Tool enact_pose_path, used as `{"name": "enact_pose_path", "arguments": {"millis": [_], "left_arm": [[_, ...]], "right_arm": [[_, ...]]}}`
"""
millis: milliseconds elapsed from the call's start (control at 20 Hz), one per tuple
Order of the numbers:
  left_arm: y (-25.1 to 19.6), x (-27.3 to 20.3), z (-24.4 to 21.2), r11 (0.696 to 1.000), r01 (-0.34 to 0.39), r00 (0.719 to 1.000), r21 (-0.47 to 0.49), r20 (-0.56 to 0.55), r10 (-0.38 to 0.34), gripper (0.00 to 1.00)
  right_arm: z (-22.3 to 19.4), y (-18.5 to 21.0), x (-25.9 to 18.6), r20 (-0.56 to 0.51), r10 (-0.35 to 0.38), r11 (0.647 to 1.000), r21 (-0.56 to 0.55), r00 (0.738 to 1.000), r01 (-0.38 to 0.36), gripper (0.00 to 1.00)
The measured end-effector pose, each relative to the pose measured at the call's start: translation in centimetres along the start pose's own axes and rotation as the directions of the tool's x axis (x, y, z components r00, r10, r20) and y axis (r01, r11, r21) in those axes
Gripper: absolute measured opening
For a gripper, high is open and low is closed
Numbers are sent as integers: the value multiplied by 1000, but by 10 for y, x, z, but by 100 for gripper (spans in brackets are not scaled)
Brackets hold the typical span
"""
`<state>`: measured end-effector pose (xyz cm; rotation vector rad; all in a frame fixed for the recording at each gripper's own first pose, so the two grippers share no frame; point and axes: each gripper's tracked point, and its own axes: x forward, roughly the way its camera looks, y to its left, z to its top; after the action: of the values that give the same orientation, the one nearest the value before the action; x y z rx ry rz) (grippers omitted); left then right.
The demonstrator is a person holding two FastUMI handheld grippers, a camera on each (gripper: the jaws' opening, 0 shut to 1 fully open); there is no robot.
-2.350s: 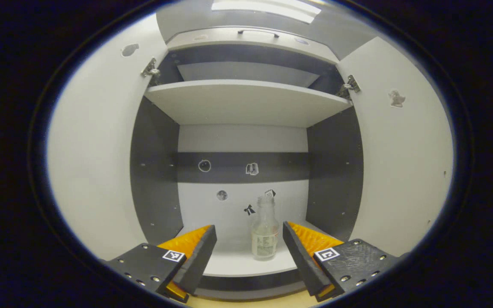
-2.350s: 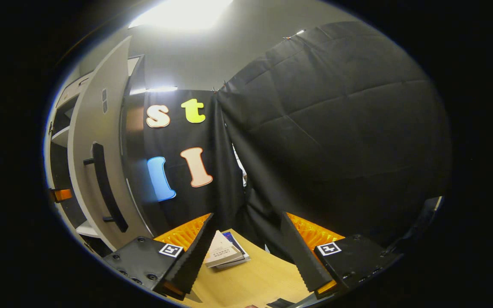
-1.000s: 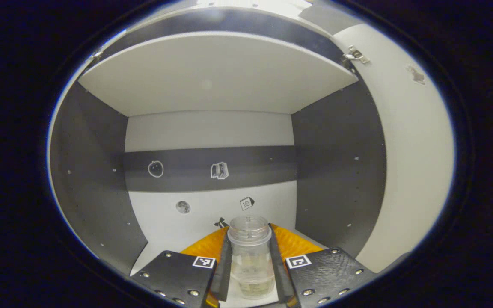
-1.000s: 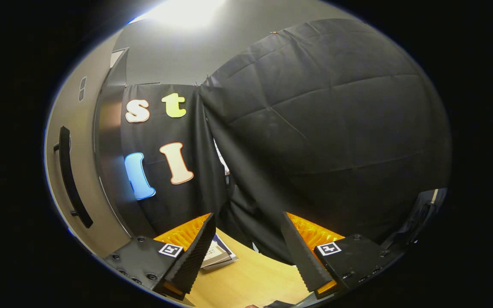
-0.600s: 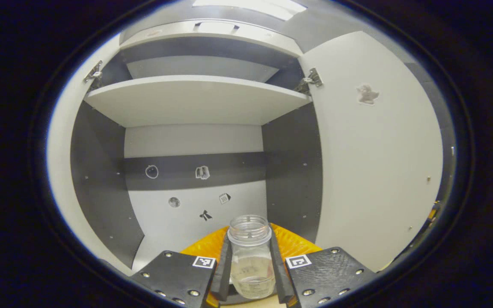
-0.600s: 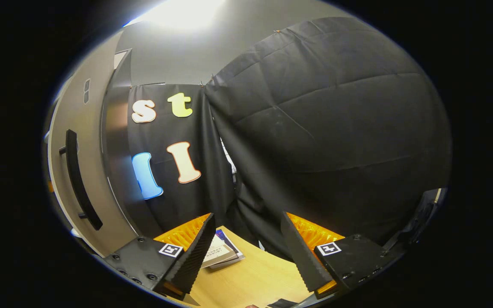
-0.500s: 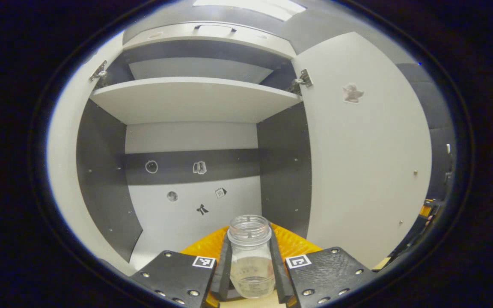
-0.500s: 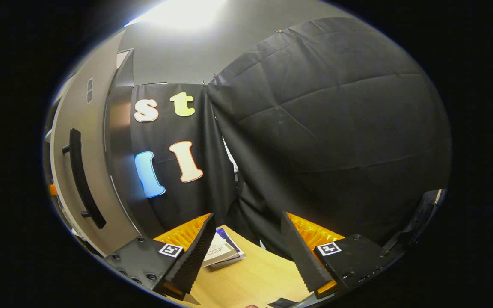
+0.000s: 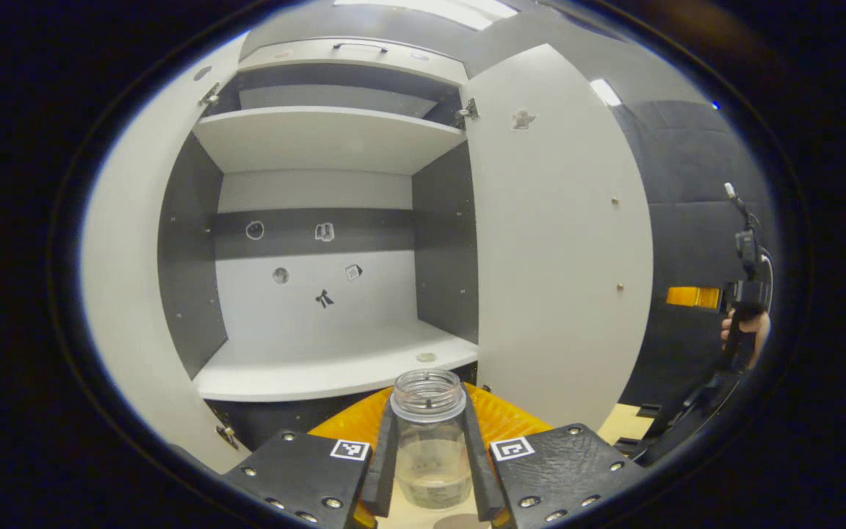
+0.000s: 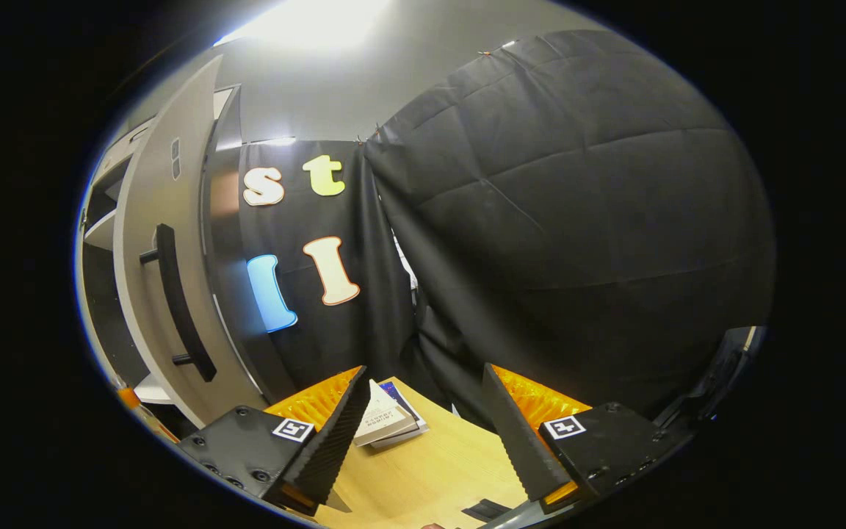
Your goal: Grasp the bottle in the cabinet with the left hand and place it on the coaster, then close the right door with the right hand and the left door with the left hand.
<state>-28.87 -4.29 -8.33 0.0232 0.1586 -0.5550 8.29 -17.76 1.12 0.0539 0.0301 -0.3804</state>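
In the left gripper view, the left hand-held gripper (image 9: 429, 470) is clamped on the clear bottle (image 9: 429, 441), both fingers pressing its sides, upright and uncapped, held out in front of the open cabinet (image 9: 320, 242). The right door (image 9: 551, 242) stands open beside it.

In the right gripper view, the right hand-held gripper (image 10: 423, 433) is spread wide and holds nothing, above the tabletop (image 10: 423, 470) near some books (image 10: 386, 422). The right door's handle (image 10: 177, 301) shows at left.

left gripper (image 9: 429, 459) jaws clamped, right gripper (image 10: 423, 419) jaws apart.
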Motion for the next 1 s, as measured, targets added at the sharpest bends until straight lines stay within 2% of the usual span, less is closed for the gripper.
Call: {"name": "enact_pose_path", "arguments": {"millis": [50,100,150,200,250,300,500,700,750,850,1000], "left_arm": [[-3,-2,-16,1000,5,1000,-10,-5,-5,47],[-7,-4,-31,1000,13,1000,-23,-7,-13,43],[-10,-6,-47,999,25,1000,-43,-8,-25,38],[-14,-5,-61,997,43,999,-64,-10,-44,45],[-16,-5,-79,995,54,998,-83,-16,-55,52],[-16,-5,-94,993,58,998,-102,-21,-61,45],[-19,-5,-154,987,51,997,-149,-49,-59,45],[-16,-3,-211,983,-1,993,-185,-118,-21,45],[-17,-3,-216,984,-6,993,-177,-115,-15,45],[-23,-1,-223,990,-7,995,-139,-101,-7,45],[-39,-6,-232,997,23,995,-79,-98,-31,46]], "right_arm": [[0,1,-3,-3,0,1000,-1,1000,0,98],[1,2,-7,-9,2,1000,-2,1000,-2,92],[1,3,-11,-17,6,1000,-5,1000,-6,98],[2,4,-15,-22,6,1000,-12,1000,-6,98],[3,3,-19,-27,5,1000,-22,1000,-6,92],[2,3,-24,-37,3,999,-34,999,-4,92],[2,-1,-44,-63,-15,998,-62,998,11,92],[-3,-5,-60,-113,-28,997,-73,993,20,92],[-1,-6,-63,-116,-31,998,-64,993,24,98],[3,-6,-67,-117,-40,998,-61,992,33,98],[-1,-5,-73,-126,-44,997,-76,991,34,98]]}}
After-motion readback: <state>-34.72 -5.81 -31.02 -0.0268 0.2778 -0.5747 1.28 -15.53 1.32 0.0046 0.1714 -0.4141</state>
